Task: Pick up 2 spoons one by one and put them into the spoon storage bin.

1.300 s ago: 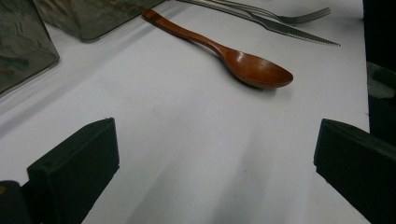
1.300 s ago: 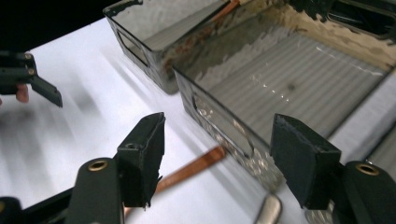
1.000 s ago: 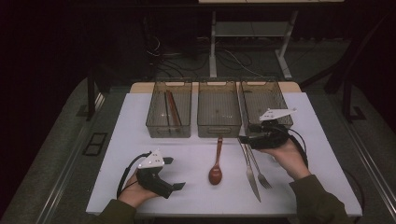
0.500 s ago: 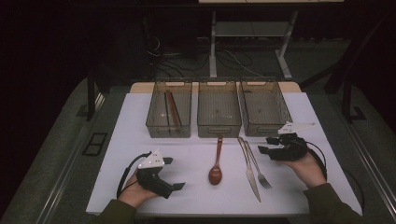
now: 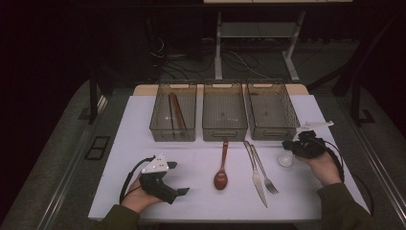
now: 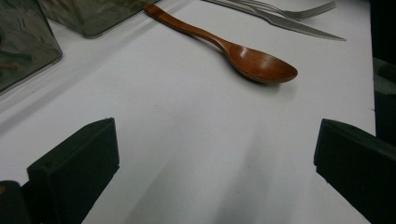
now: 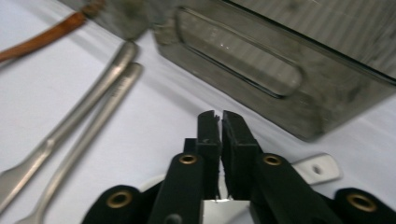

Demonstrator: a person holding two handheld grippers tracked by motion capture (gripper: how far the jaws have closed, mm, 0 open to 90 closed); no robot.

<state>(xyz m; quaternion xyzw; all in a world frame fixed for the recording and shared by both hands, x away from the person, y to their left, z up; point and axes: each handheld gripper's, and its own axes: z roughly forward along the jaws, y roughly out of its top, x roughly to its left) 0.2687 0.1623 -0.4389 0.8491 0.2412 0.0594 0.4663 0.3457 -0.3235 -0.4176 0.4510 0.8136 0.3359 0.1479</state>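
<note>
We rested the left gripper [image 5: 184, 191] idle, fingers wide, at the table's [image 5: 143, 143] near edge while the right gripper's [image 7: 220, 119] fingers just closed, apparently empty, over a pale spoon [image 5: 286, 159].

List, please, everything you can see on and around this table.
table top: 1, white, centre of the high view
bins: 3, clear, in a row at the far edge
sticks: a pair, brown, in the left bin
wooden spoon: 1, brown, in front of the middle bin
knife: 1, silver, right of the wooden spoon
fork: 1, silver, beside the knife
pale spoon: 1, whitish, under the right hand-held gripper
left hand-held gripper: 1, black, open, near left
right hand-held gripper: 1, black, jaws just closed; whether they grip anything is unclear
hands: 2, near edge
</note>
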